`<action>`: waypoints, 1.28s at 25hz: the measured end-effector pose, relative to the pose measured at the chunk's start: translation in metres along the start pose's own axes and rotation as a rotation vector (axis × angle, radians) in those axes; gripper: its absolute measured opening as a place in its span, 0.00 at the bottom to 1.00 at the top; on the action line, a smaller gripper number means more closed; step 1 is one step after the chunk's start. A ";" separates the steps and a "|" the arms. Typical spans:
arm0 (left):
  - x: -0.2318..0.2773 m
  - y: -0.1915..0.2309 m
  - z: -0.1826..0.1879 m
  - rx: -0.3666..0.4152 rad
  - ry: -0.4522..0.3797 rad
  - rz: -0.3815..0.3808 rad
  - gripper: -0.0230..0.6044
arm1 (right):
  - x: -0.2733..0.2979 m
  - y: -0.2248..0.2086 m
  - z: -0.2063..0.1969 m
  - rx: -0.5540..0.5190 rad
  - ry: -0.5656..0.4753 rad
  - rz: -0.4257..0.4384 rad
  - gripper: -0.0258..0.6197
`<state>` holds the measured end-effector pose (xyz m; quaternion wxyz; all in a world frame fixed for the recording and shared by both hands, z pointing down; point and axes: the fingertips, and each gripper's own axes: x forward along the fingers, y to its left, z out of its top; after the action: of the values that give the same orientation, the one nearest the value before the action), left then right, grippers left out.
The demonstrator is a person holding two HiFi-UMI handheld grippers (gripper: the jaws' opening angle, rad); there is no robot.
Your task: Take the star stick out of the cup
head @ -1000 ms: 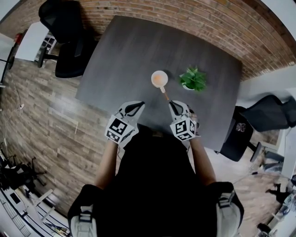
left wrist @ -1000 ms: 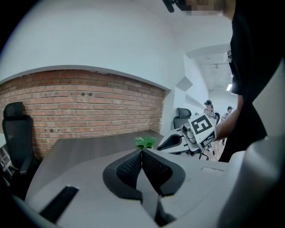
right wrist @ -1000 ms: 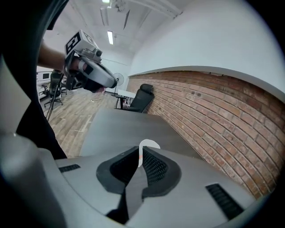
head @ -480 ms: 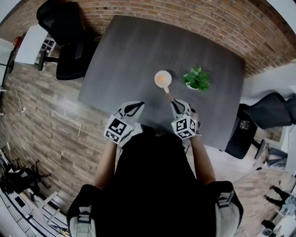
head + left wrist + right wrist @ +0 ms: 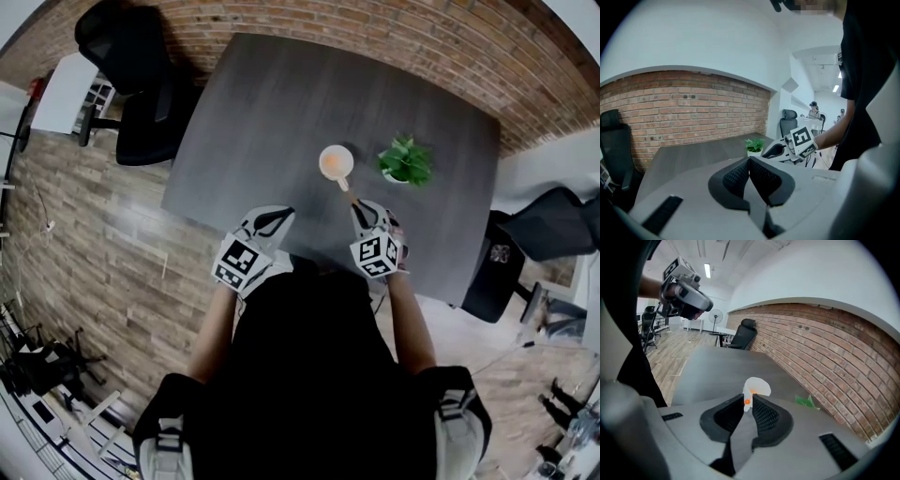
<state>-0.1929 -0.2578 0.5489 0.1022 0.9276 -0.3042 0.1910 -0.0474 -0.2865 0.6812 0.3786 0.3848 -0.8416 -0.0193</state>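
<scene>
Head view: over the last second the cup (image 5: pixel 336 161) and plant (image 5: pixel 406 161) slid right together, which we read as a head shift. The star stick (image 5: pixel 348 190) still leans from the cup to the right gripper (image 5: pixel 366 212), so it is not out yet. Both forearms are held forward; the left gripper (image 5: pixel 275 217) idles alongside.
Left gripper view: jaws together, empty.
Right gripper view: jaws pinched narrow on the stick's orange part, with the cup just beyond
</scene>
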 end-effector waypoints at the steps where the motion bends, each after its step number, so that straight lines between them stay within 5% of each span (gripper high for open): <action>1: -0.001 0.001 -0.001 0.001 0.002 0.000 0.04 | 0.002 0.000 0.000 0.003 0.001 -0.002 0.13; 32: -0.029 0.005 -0.006 -0.004 0.010 0.080 0.04 | 0.015 -0.005 0.002 0.010 0.002 -0.048 0.07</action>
<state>-0.2188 -0.2446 0.5428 0.0979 0.9135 -0.3410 0.1990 -0.0521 -0.3005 0.6877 0.3772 0.4065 -0.8318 -0.0238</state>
